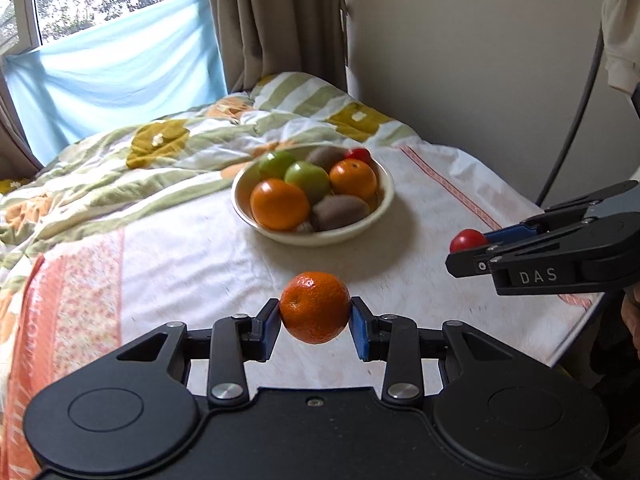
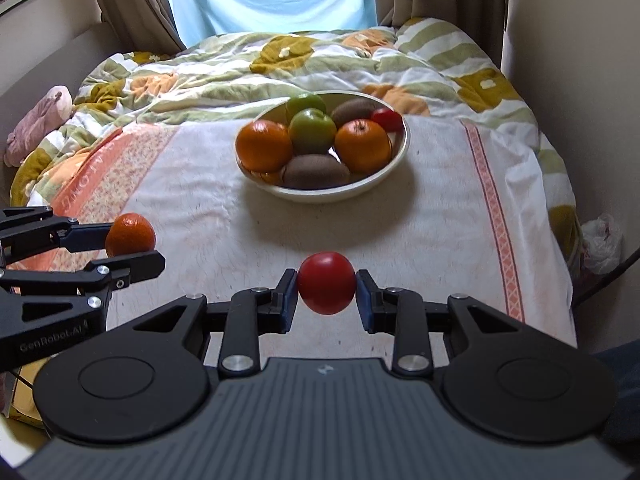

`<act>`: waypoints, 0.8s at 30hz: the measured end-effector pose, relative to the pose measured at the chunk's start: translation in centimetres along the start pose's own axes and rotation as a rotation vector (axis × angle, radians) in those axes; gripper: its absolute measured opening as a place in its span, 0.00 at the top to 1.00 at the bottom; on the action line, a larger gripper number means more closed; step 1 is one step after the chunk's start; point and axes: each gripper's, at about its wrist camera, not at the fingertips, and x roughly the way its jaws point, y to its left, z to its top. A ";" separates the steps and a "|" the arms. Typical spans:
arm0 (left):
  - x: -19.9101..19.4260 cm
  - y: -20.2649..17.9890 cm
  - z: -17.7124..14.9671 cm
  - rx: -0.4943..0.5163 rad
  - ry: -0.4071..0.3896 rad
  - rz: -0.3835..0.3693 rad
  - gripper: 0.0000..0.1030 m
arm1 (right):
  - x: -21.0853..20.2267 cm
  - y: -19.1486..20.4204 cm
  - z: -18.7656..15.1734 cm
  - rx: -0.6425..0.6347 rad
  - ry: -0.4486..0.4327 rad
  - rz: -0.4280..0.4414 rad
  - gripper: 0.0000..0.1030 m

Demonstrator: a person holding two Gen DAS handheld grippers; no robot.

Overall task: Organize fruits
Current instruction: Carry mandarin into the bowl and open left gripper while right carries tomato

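Left gripper (image 1: 315,312) clamped on a tangerine (image 1: 315,307), lower centre of left view, lifted off the towel (image 1: 192,248). Right gripper (image 2: 326,290) pinching a red tomato (image 2: 326,282), lower centre of right view, also clear of the towel. Beyond, mid-frame: cream bowl (image 2: 394,162) on towel, holding oranges, green apples, kiwis, one red fruit. Rumpled quilt (image 2: 240,64) farthest back.

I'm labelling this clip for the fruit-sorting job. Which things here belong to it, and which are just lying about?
Part of the job:
- mandarin in the left tongs
- red fruit in the right tongs
- bowl of fruit

Just lying about:
- quilt
- pink plush toy
- plastic bag
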 end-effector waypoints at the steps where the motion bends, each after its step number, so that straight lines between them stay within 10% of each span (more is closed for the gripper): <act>1: 0.1 0.3 0.6 -0.004 -0.006 0.008 0.61 | 0.0 -0.1 0.6 -0.001 -0.005 0.005 0.56; 24: 11.1 5.0 13.3 -0.096 0.000 0.151 0.61 | 9.0 -3.7 17.3 -0.141 -0.059 0.123 0.56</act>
